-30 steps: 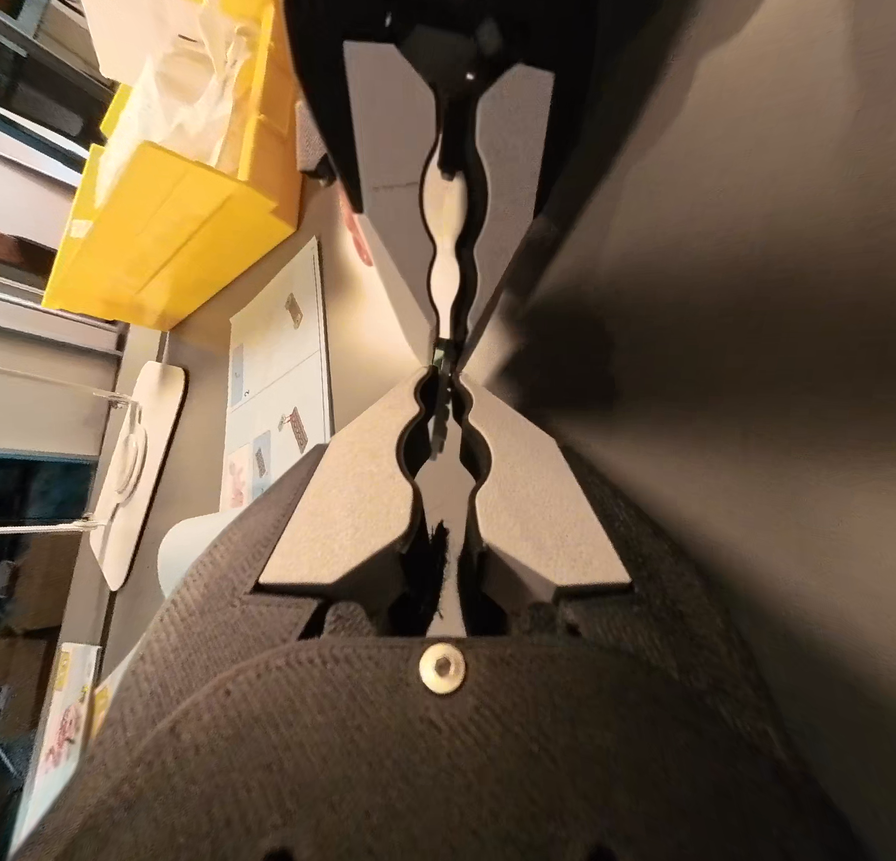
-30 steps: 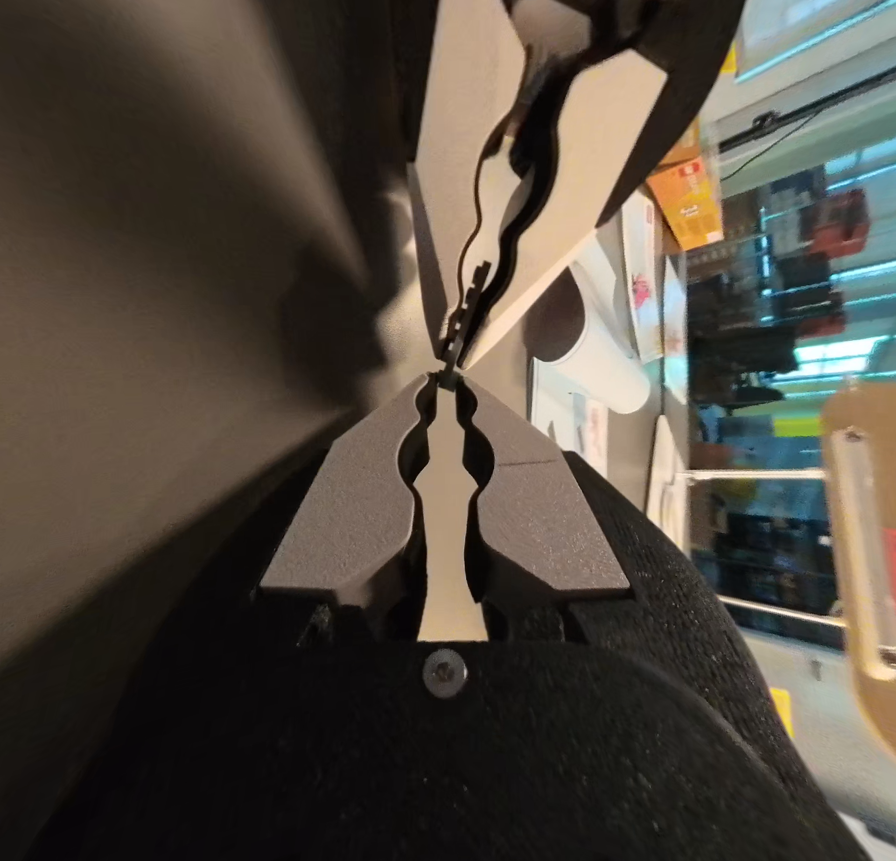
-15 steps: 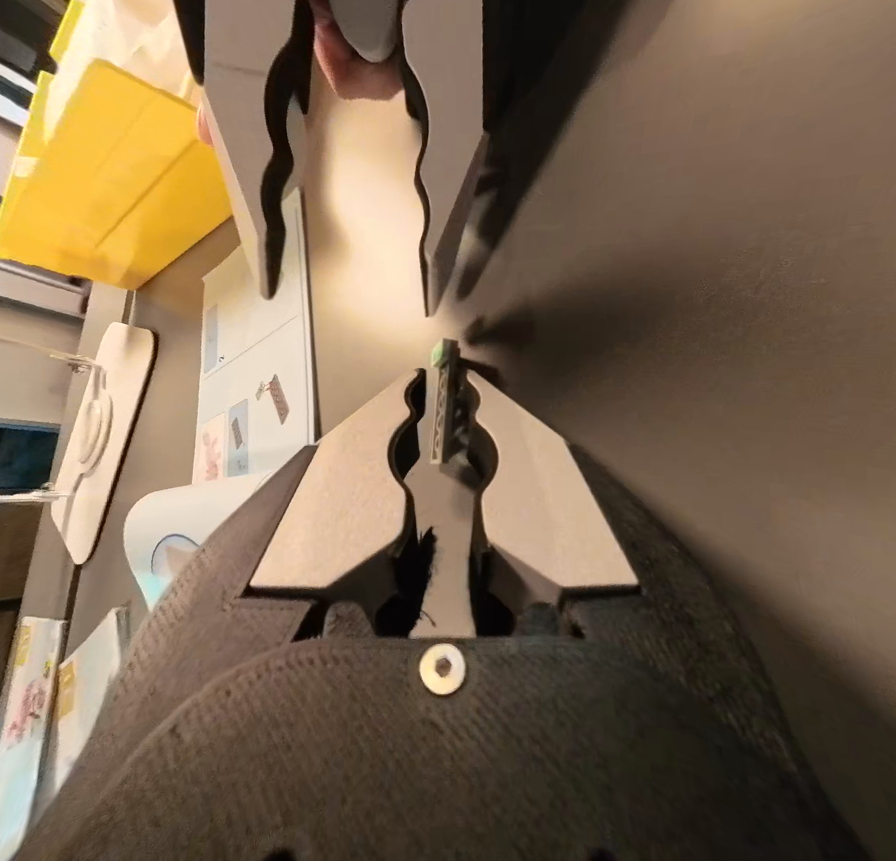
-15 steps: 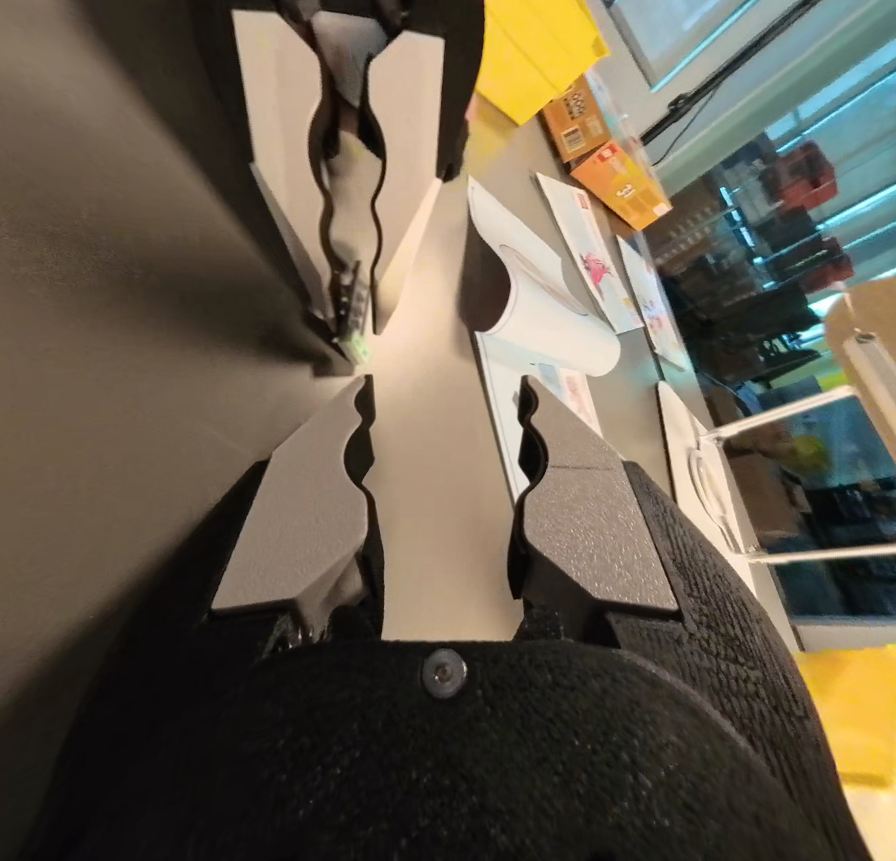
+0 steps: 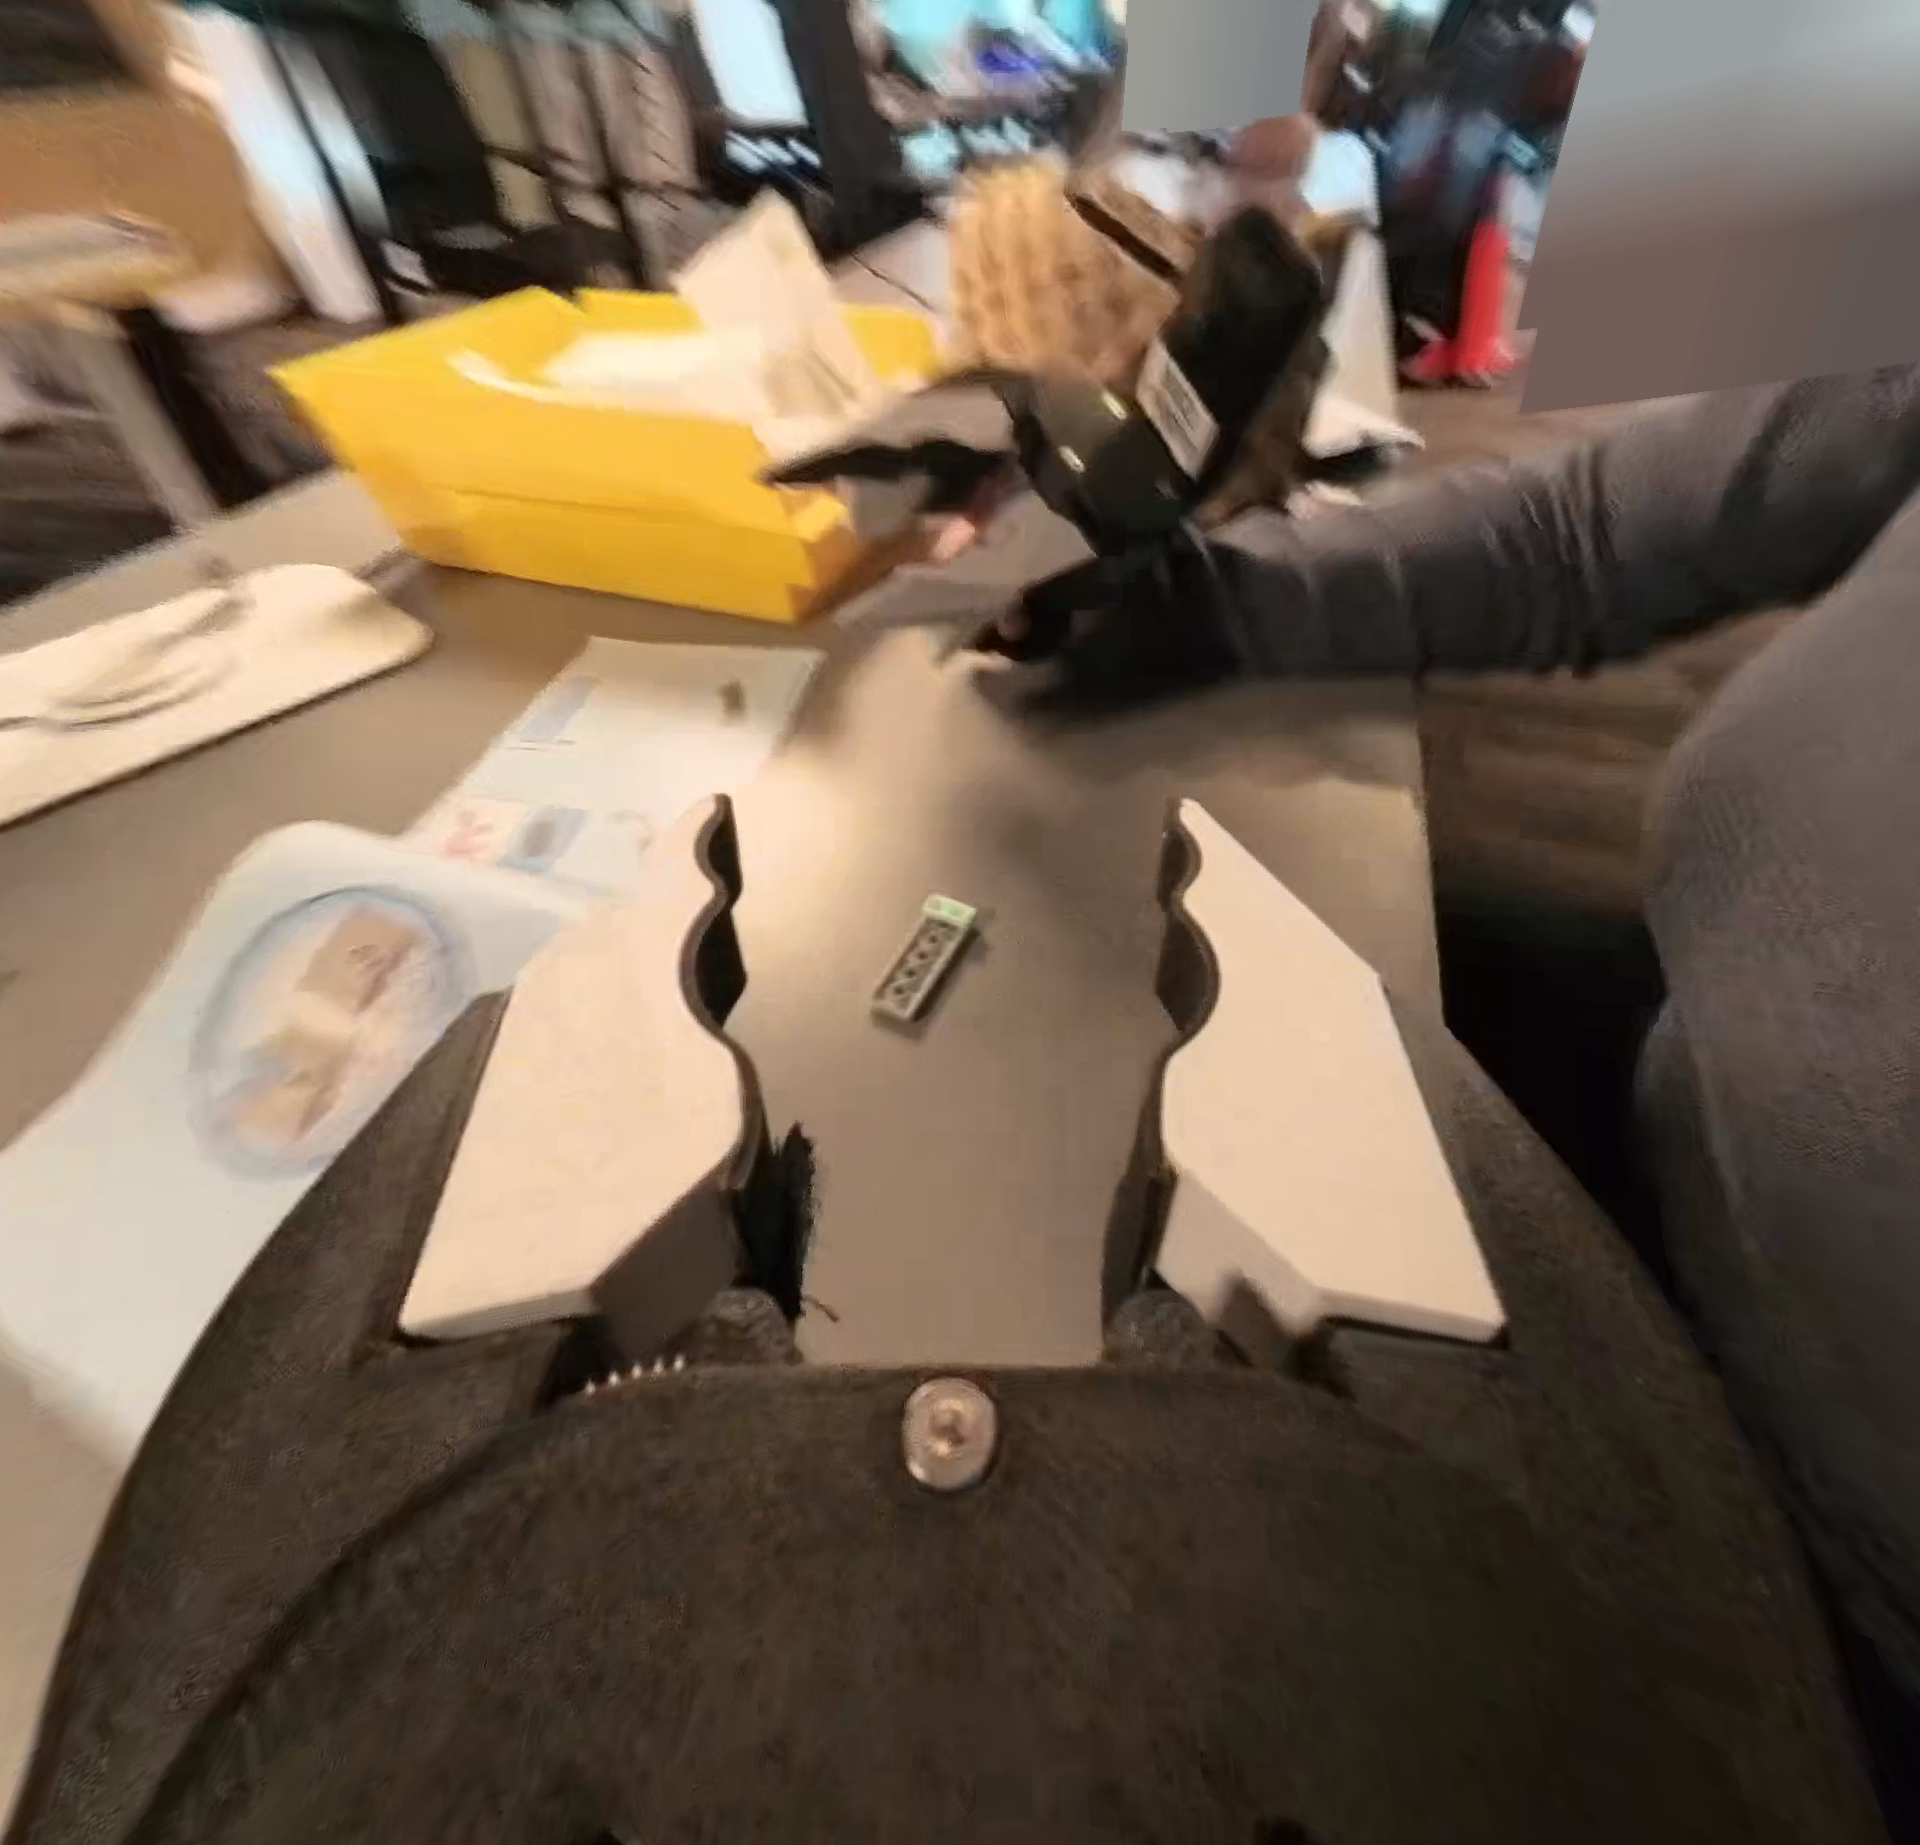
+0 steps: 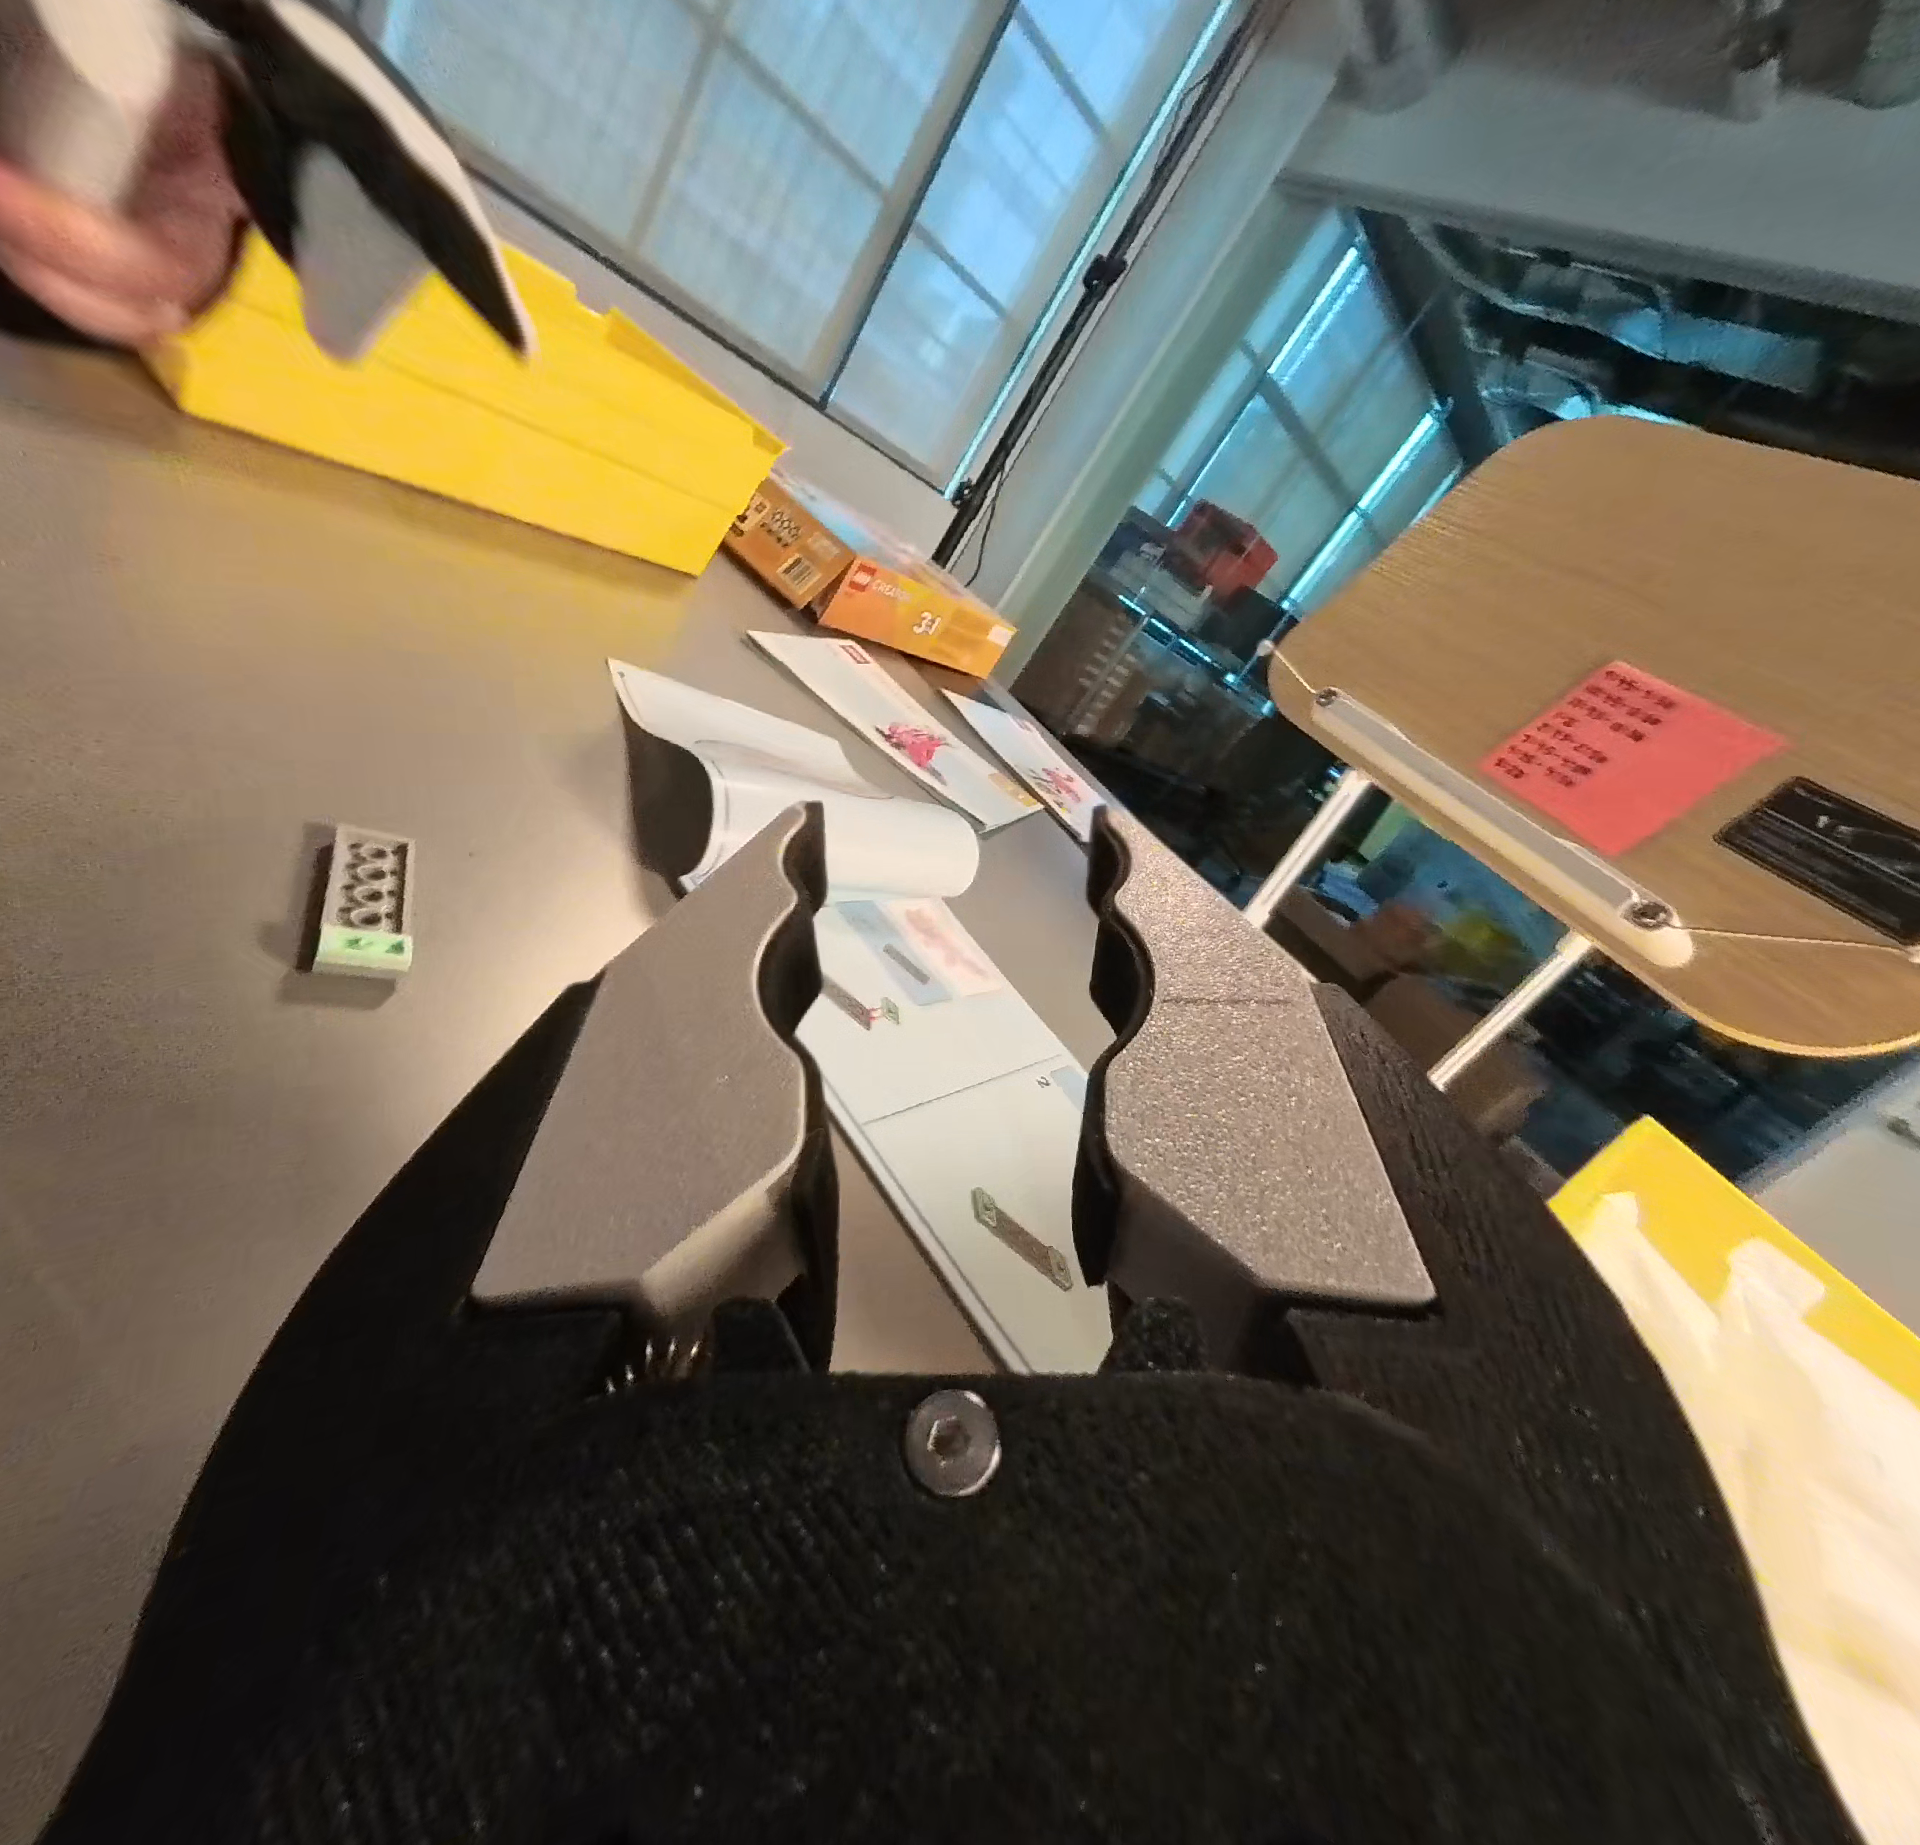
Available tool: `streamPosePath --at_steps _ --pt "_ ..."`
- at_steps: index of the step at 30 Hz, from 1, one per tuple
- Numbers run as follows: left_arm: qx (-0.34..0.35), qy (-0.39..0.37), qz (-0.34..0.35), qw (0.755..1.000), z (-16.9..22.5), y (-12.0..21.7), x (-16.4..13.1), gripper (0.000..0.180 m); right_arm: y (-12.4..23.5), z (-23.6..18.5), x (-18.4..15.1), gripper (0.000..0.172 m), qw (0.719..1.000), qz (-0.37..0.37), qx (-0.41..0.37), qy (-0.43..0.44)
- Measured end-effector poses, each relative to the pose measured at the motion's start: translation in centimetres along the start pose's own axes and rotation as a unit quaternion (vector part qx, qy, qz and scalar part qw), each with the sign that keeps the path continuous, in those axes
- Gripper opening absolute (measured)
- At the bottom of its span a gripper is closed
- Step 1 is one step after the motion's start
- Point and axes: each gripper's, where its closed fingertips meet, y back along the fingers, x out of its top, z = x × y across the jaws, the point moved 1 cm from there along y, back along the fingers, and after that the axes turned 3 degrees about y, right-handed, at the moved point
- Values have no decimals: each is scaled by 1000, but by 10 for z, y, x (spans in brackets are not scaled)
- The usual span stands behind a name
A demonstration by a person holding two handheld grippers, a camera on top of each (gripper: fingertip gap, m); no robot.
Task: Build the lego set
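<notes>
letting go: both grippers stand empty over the grey table

lying flat on the grey table [image 5: 966, 1151], the small grey plate with a pale green end [image 5: 924, 954] is no longer pinched as it was a second ago, when both pairs of fingers were shut on it tip to tip. now the left gripper [image 5: 951, 829] hovers above it with its jaws spread wide, and the plate rests on the surface between the fingers, touching neither. the right gripper [image 6: 951, 839] has pulled away toward the open booklet [image 6: 810, 819], jaws parted to a middling width with nothing between them; in its view the plate [image 6: 361, 902] lies well off to its left. judged from this, the piece has just been released and neither tool carries anything.

counted: one loose plate; two grippers; two yellow bins, one at the table's far edge [image 5: 582, 465] and one at the lower right corner of the right wrist view [image 6: 1787, 1380]; two orange boxes [image 6: 914, 621] beyond the far bin; one open booklet and two flat leaflets [image 6: 894, 735] beside it; one pale board [image 5: 177, 673] toward the table's left edge.
</notes>
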Motion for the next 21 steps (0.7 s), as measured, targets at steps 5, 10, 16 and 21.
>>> streamPosePath --at_steps 5,10,16,21 --pt "284 56 37 956 -64 147 35 71 -3 4 0 46 1000 9 -11 -15" --pt "506 73 -35 859 -117 278 32 30 -6 5 -1 43 1000 7 -13 -16" --pt "481 238 -376 755 -134 320 -66 18 -5 7 -4 40 1000 5 -16 -26" --pt "385 346 -535 668 -120 328 -123 15 -4 10 -4 38 999 7 -16 -40"
